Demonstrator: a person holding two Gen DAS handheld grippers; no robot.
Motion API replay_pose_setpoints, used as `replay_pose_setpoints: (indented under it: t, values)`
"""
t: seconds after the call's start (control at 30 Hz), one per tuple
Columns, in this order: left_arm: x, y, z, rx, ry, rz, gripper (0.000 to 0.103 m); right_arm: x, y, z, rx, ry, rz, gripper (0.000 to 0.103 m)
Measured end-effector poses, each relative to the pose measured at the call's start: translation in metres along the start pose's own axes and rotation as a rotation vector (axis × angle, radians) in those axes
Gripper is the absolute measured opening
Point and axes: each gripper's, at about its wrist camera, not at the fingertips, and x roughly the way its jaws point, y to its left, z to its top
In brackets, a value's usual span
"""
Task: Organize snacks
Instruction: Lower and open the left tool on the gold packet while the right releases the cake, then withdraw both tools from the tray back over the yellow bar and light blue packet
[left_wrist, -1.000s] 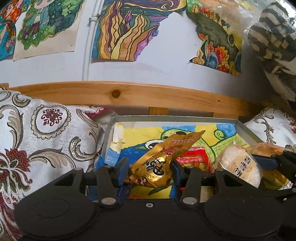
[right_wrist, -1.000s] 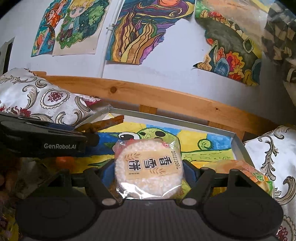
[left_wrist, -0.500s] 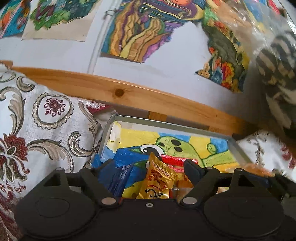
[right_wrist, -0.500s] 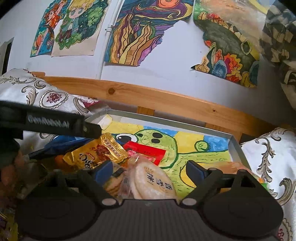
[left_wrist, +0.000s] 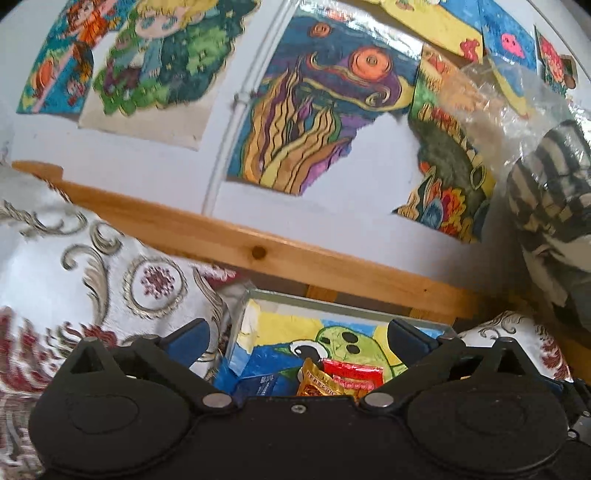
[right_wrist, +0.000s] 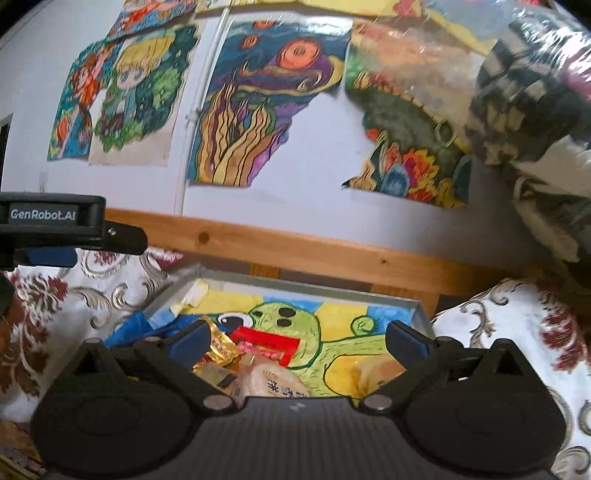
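- The metal tray (right_wrist: 419, 308) sits between two patterned cushions (right_wrist: 517, 332), below the wooden rail (right_wrist: 332, 254).
- Left gripper (left_wrist: 297, 338): jaws wide apart, empty, above the tray.
- Right gripper (right_wrist: 297, 338): jaws wide apart, empty.
- Rice cracker pack (right_wrist: 273, 380), gold packet (right_wrist: 221, 345) and red packet (right_wrist: 266, 341) lie together in the tray.

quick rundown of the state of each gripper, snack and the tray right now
left gripper: open, empty, above the tray
right gripper: open, empty, above the tray
gold snack packet: lying in the tray, not held
red packet: lying flat in the tray
rice cracker pack: lying in the tray, sealed
blue packet: lying at the tray's left side
tray: open-topped, holding snacks
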Motion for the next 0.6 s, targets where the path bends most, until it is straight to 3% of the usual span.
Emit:
replay_pose_setpoints:
  t: [0.6]
  values:
    - [-0.120,-0.029,-0.033,0.109,0.075,0.090,0.102,-0.115,-0.015,0.004,0.013,-0.043,0.008,0.103]
